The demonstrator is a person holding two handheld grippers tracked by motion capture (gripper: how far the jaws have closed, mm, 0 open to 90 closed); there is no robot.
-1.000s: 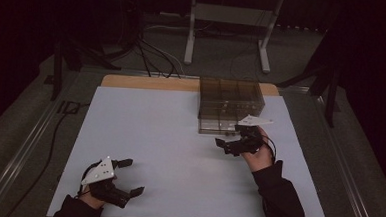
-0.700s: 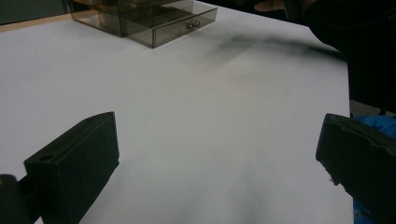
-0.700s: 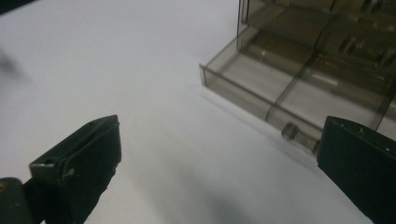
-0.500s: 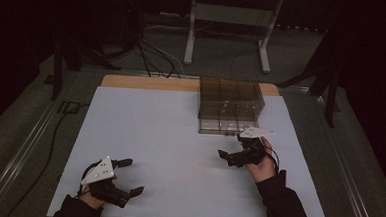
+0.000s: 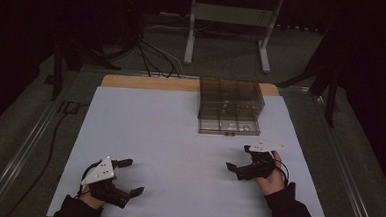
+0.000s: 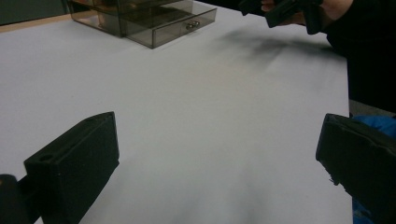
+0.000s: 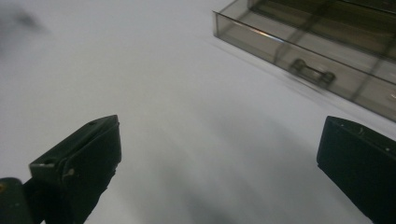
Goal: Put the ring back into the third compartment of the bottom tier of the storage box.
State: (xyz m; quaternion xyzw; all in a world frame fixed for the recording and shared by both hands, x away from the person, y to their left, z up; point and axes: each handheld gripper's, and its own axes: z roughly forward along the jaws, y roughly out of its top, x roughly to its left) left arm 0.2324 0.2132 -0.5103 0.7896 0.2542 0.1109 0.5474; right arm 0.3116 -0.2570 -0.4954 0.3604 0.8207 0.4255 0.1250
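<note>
High view: the left gripper (image 5: 126, 176) is held low at the near left corner of the white table (image 5: 169, 137), jaws spread wide and nothing between them. The right gripper (image 5: 239, 161) is held at the near right by a hand (image 5: 272, 177) in a dark sleeve, jaws likewise spread and empty, pointed leftward. A smoky clear drawer box (image 5: 230, 106) stands at the far middle of the table, well apart from both grippers. Compared with a second ago, the right gripper has been drawn back from just beside the box toward the near edge; the left gripper is unchanged. In the right gripper view, a metal handle (image 7: 312, 72) is seen on the bottom drawer front, which is too small to be made out from above.
</note>
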